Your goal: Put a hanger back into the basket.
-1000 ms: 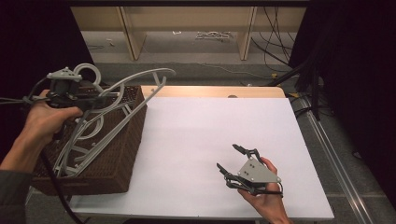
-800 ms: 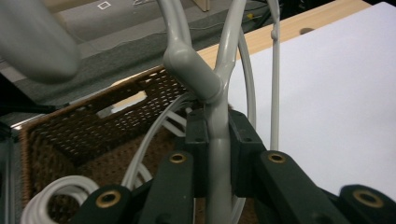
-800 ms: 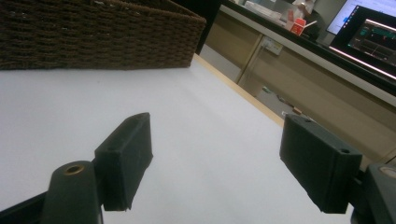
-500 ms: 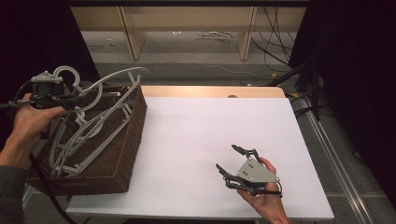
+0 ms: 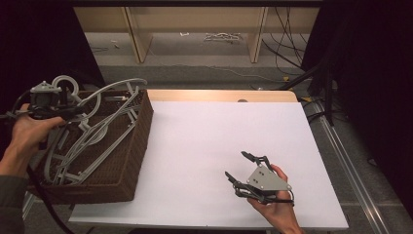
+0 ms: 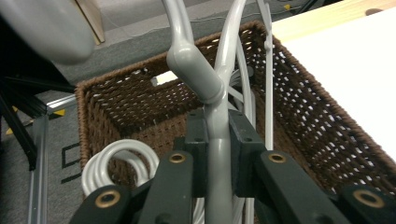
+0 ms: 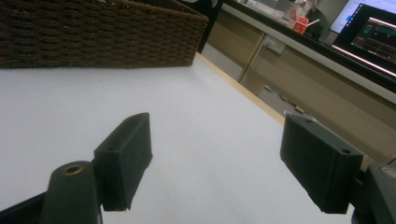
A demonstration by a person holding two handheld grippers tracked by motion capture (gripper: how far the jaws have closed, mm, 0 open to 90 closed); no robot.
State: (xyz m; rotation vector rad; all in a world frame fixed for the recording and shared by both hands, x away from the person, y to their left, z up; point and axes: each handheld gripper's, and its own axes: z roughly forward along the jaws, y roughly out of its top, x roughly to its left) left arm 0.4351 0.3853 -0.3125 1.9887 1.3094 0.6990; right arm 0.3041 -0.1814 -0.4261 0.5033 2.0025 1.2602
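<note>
A brown wicker basket (image 5: 139, 139) stands on the left end of the white table (image 5: 209, 131) and holds several grey plastic hangers (image 5: 73, 156). My left gripper (image 5: 73, 112) hovers over the basket's left side, shut on the neck of one grey hanger (image 5: 114, 87) that slants across the basket with its arm above the rim. The left gripper view has the jaws (image 6: 218, 140) clamped on that hanger's stem (image 6: 194, 70), with coiled hooks (image 6: 119, 161) lower left inside the basket (image 6: 317, 107). My right gripper (image 5: 235, 164) rests open near the table's front right, nothing between its jaws (image 7: 222, 158).
The basket's side wall (image 7: 93, 37) stands far across bare white tabletop from the right gripper. A wooden strip (image 5: 219, 95) edges the table's back. Beyond lie grey floor, cables (image 5: 292, 44) and wooden shelf legs (image 5: 136, 34). A metal rail (image 5: 350, 165) runs along the right.
My left gripper has carried the hanger leftward and a little down, so the hanger sits lower over the basket. The right gripper has stayed still and open.
</note>
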